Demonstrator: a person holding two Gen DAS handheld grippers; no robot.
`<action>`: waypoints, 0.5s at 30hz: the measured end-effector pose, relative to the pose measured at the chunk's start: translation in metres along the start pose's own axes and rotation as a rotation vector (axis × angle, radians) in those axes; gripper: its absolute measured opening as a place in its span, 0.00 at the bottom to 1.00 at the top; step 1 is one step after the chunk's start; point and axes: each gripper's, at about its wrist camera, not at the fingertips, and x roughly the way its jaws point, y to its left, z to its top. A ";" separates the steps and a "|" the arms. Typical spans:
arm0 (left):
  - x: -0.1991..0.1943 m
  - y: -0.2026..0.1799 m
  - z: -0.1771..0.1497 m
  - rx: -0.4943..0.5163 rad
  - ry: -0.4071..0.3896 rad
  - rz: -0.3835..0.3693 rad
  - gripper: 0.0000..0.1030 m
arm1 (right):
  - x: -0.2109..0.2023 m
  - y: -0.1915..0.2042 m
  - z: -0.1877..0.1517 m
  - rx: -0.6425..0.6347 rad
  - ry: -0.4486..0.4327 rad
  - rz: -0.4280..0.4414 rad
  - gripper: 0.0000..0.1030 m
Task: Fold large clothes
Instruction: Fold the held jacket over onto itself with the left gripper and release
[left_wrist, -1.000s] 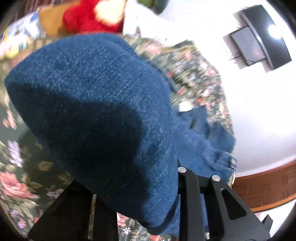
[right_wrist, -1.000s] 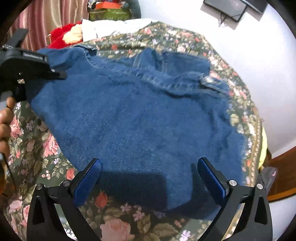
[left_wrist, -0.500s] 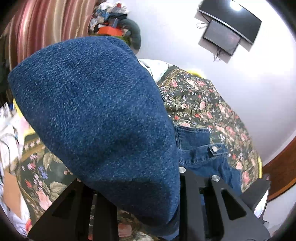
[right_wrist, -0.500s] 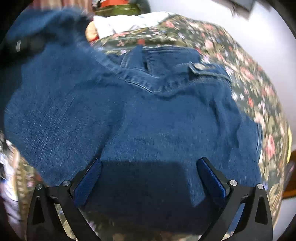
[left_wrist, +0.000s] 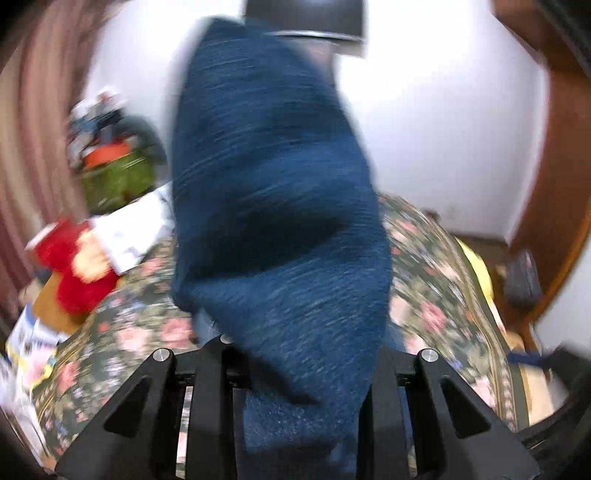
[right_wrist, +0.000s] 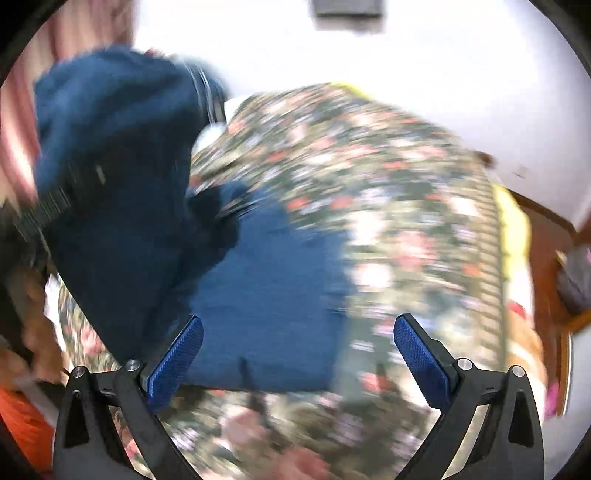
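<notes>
A large blue denim garment (left_wrist: 280, 229) hangs from my left gripper (left_wrist: 295, 387), which is shut on its fabric and holds it raised over the floral bed; the cloth hides the fingertips. In the right wrist view the garment (right_wrist: 266, 295) lies partly on the floral bedspread (right_wrist: 388, 192), with its left part lifted up. My right gripper (right_wrist: 297, 354) is open and empty, its blue pads (right_wrist: 177, 354) just above the garment's near edge. Both views are motion-blurred.
A red plush toy (left_wrist: 74, 269) and white cloth (left_wrist: 136, 229) lie at the bed's far left. A cluttered pile (left_wrist: 110, 155) stands by the striped curtain. A wooden door frame (left_wrist: 554, 184) is at the right, a dark screen (left_wrist: 306, 18) on the wall.
My left gripper has swung up and turned, lifting the denim higher. My right gripper has stayed open while its view swung right, so more bare bedspread shows.
</notes>
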 end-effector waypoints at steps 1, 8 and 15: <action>0.008 -0.018 -0.006 0.048 0.027 -0.014 0.24 | -0.009 -0.012 -0.002 0.025 -0.010 -0.016 1.00; 0.042 -0.071 -0.080 0.293 0.297 -0.087 0.28 | -0.054 -0.074 -0.033 0.136 -0.029 -0.084 1.00; 0.008 -0.058 -0.075 0.213 0.389 -0.288 0.65 | -0.065 -0.068 -0.050 0.115 -0.007 -0.078 1.00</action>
